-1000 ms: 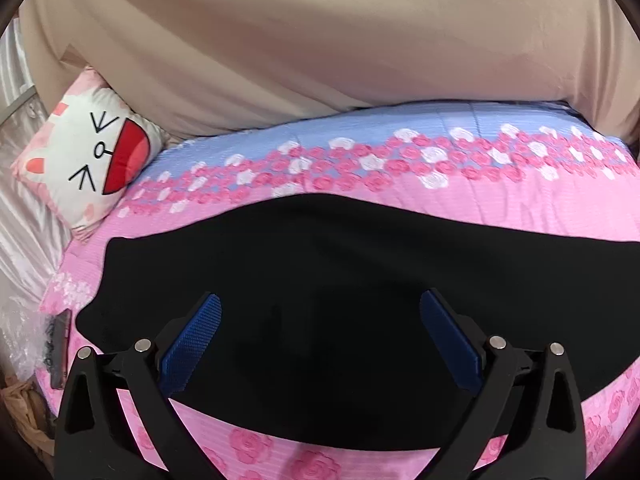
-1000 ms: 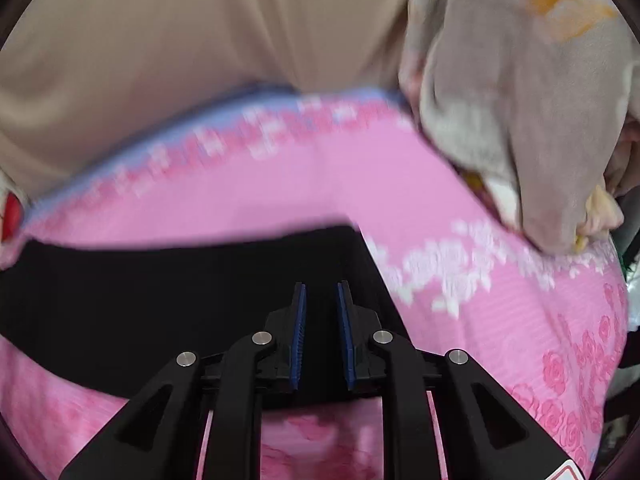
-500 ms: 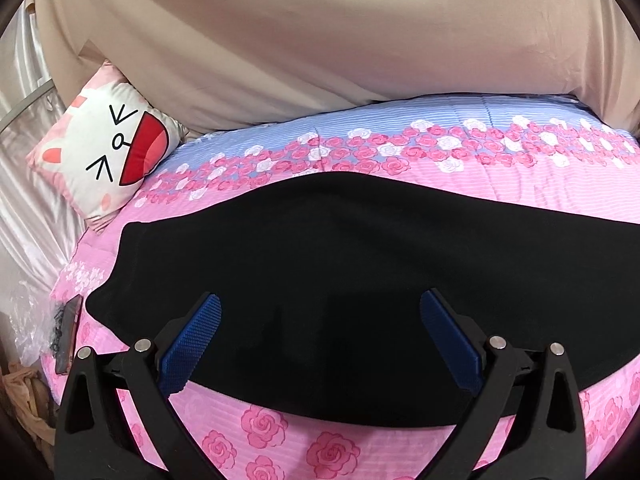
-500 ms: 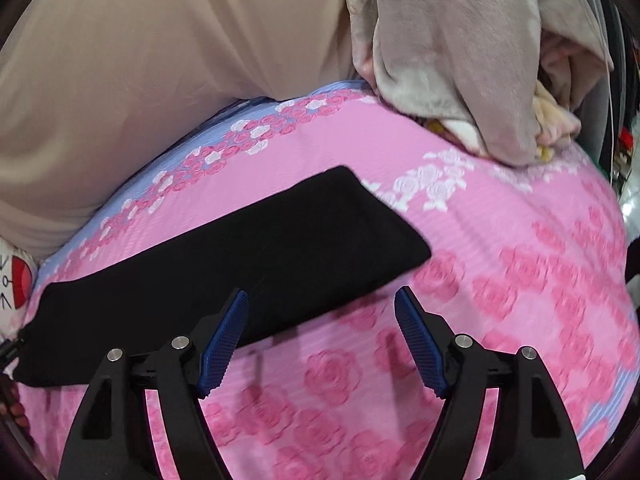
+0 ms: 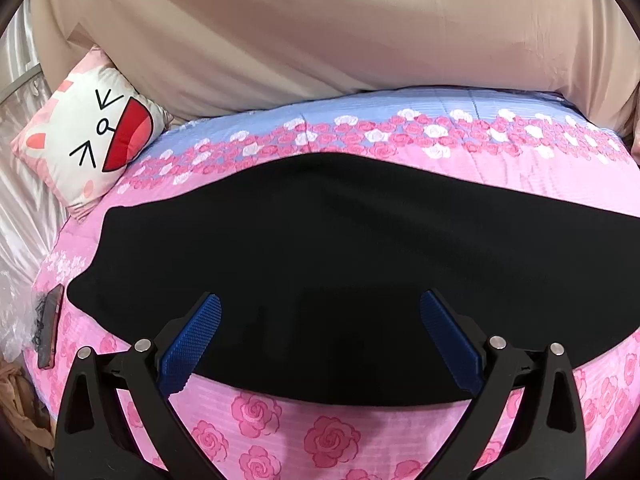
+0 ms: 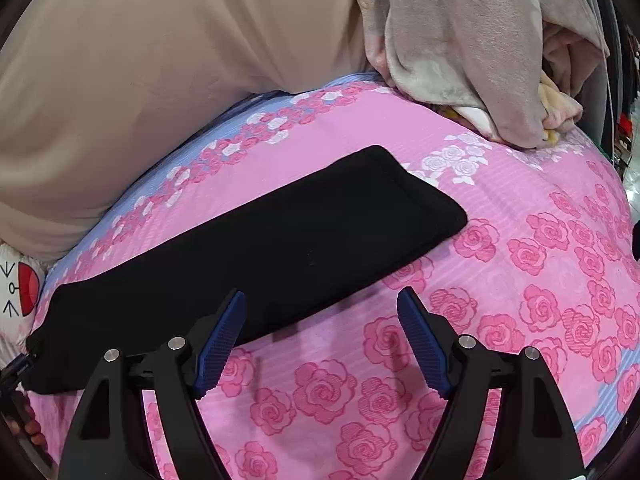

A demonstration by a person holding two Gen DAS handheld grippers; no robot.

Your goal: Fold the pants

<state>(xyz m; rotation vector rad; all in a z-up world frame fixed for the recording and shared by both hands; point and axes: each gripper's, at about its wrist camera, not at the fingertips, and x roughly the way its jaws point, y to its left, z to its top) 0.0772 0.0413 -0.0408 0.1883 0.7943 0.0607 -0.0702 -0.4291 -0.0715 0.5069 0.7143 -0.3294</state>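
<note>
Black fabric pants (image 6: 256,248) lie lengthwise-folded on the pink rose-print bed (image 6: 520,280); both grippers (image 5: 320,340) (image 6: 320,336), jaws wide and empty, the right just opened, risk pinching bedding.

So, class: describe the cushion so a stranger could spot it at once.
Start at the pink rose-print bedspread with the black pants on it. At its far left corner leans the cushion: white, with a cartoon face and wide red mouth, unlike anything nearby.
</note>
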